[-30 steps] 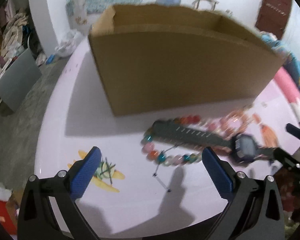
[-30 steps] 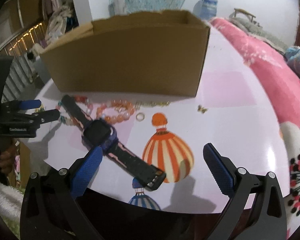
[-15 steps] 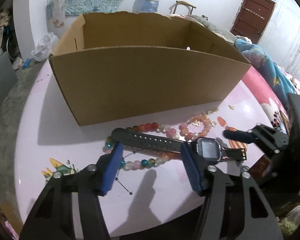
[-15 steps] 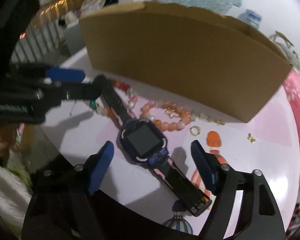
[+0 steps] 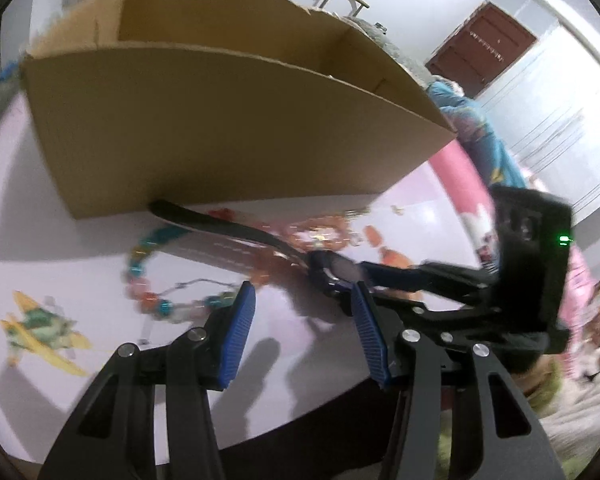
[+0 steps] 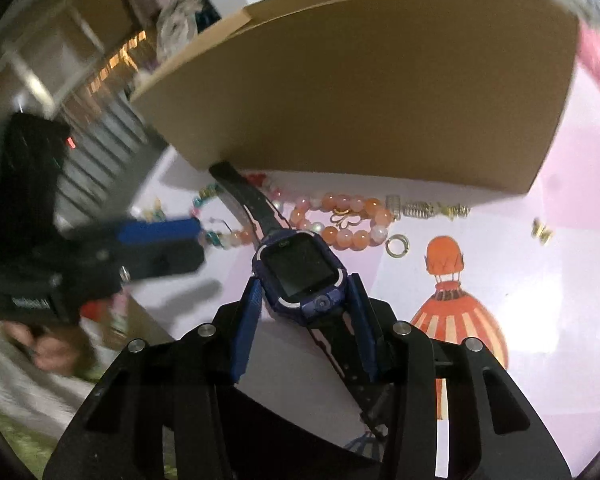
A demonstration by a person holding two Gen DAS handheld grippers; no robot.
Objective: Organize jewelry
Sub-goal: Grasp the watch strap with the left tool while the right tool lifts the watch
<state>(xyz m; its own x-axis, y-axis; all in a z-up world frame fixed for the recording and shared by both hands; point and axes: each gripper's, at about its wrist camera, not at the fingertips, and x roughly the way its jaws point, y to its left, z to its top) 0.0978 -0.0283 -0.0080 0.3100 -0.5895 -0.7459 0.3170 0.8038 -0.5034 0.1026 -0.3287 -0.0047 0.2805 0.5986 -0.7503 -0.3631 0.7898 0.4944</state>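
Observation:
A blue smartwatch (image 6: 300, 268) with a black strap lies on the pink table (image 6: 540, 320), in front of the cardboard box (image 6: 380, 100). My right gripper (image 6: 305, 280) is closing, and both blue pads touch the sides of the watch case. My left gripper (image 5: 304, 300) is also closing, with only bare table between its pads. Its right tip is next to the watch (image 5: 334, 274), beside the right gripper's fingers (image 5: 396, 274). A multicoloured bead bracelet (image 5: 148, 288) lies just past its left tip, under the strap (image 5: 220, 224).
An orange-pink bead bracelet (image 6: 340, 220), a small ring (image 6: 398, 246), gold clasps (image 6: 420, 210) and a tiny gold piece (image 6: 542, 232) lie along the box's front wall (image 5: 220, 128). The table edge runs close below both grippers. A hand (image 6: 48, 348) holds the left gripper.
Both pairs of jaws have narrowed from wide open. The right gripper moved forward over the watch and now flanks its case. The left gripper swung right, toward the watch.

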